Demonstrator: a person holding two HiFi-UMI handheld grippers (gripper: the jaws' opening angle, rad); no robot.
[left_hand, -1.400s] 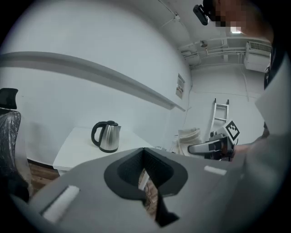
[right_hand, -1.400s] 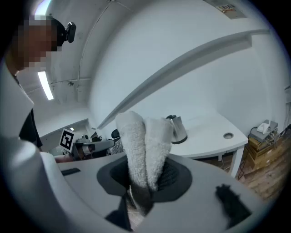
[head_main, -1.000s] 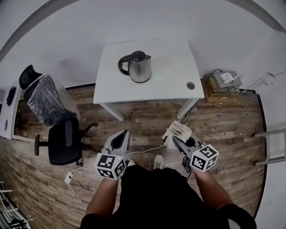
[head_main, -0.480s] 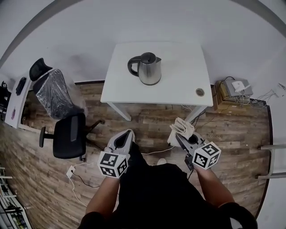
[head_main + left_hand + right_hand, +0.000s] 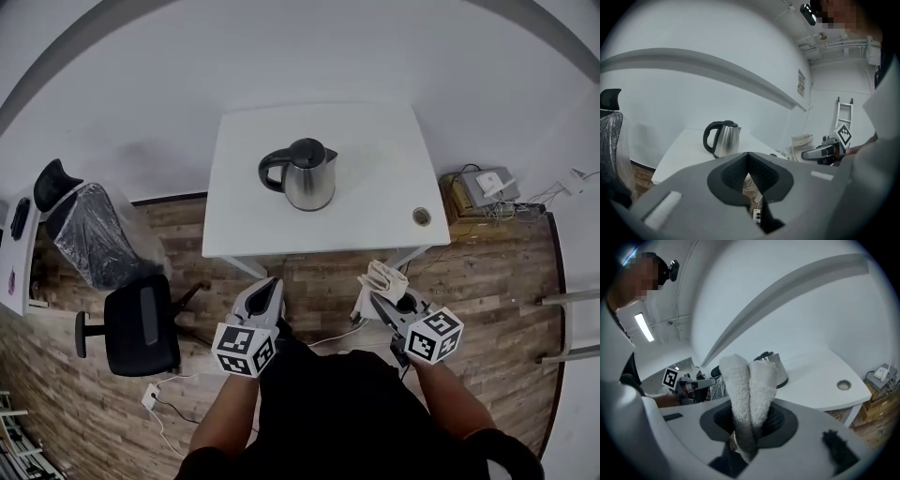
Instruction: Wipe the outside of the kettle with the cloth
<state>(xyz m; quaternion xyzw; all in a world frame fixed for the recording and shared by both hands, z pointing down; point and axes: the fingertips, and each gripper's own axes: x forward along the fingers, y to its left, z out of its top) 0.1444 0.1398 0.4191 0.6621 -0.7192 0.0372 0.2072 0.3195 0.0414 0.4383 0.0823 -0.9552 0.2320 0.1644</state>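
Right tongs (image 5: 379, 300) are clamped hard on the cloth (image 5: 382, 277), a pale towelling bundle that stands up out of the closed jaws in two soft folds. Left tongs (image 5: 272, 284) are pressed together with nothing between them; through the small gap lower down I see only floor and a cable. I hold both low in front of me, on the near side of the worktop (image 5: 375, 141) and over the wooden floor (image 5: 487, 272), well apart from the kettle (image 5: 307, 178).

That kettle stands upright near the middle of the white worktop, its steel body shining, with a black lid and a black handle pointing left. Towards the near right corner of the worktop there is a round hole (image 5: 422, 217). Off to the right, against the wall, a box (image 5: 478, 187) on the floor carries some small devices and leads. To the left, a black office chair (image 5: 141, 323) stands on the floor, and farther left is a second chair wrapped in plastic (image 5: 80, 220).
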